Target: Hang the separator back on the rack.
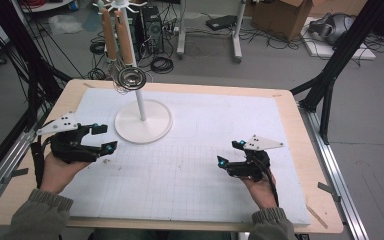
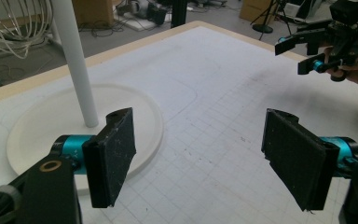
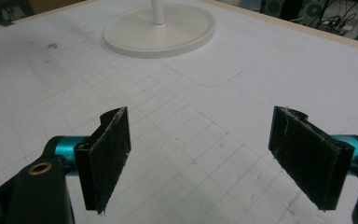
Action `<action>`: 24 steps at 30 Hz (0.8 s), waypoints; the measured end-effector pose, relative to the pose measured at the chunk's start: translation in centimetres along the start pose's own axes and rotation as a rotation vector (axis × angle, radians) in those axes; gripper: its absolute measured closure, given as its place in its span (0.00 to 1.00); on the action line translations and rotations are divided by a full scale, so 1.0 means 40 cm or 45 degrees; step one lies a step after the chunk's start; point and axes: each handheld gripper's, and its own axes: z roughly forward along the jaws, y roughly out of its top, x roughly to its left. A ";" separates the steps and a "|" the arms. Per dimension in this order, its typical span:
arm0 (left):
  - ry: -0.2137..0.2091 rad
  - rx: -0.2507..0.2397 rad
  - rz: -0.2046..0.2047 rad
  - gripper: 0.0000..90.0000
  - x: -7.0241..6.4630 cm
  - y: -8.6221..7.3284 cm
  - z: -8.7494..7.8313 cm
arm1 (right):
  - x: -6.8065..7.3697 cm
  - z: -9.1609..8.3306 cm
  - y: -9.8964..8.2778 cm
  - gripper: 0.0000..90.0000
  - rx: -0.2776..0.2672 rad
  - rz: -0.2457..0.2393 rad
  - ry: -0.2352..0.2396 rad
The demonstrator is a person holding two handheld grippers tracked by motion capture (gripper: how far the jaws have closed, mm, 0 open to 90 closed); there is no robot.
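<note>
Both tools are empty and parked low over the white mat [image 1: 190, 150]; nothing is picked up yet. The left tool [image 1: 103, 138] sits at about 9 o'clock on the tabletop [image 1: 300, 150], jaws spread wide with nothing between them, aimed toward the stand's round base [image 1: 143, 121]. The left gripper view confirms it: pads apart, with the base [image 2: 37, 135] and white pole [image 2: 77, 60] just ahead. The right tool [image 1: 231, 152] is at about 4 o'clock, also spread wide and empty, with bare grid under it [image 3: 200, 140].

The work items look like the whisks [image 1: 131, 75] hanging by wooden handles [image 1: 111, 32] from the top of the stand at 12 o'clock, wire heads down beside the pole, well above the base. Wire loops show at the top left of the left gripper view [image 2: 14, 28].

My read: this is the approach step, and the left tool is the nearer one. The next move calls for raising it toward the wire heads or handles, closing on one whisk, then lifting it clear of its hook.

Clearance:
- The mat between the tools is open, so there is plenty of room to set something down.
- The pole and the neighbouring whisk crowd the grasp, so come in from the 9 o'clock side.
- The tabletop edge is near the left forearm [image 1: 40, 210].
- The stand may tip if pulled sideways.
</note>
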 end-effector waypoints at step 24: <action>0.062 0.088 0.013 0.29 -0.011 -0.103 0.028 | -0.001 0.001 -0.005 0.22 -0.005 0.017 0.002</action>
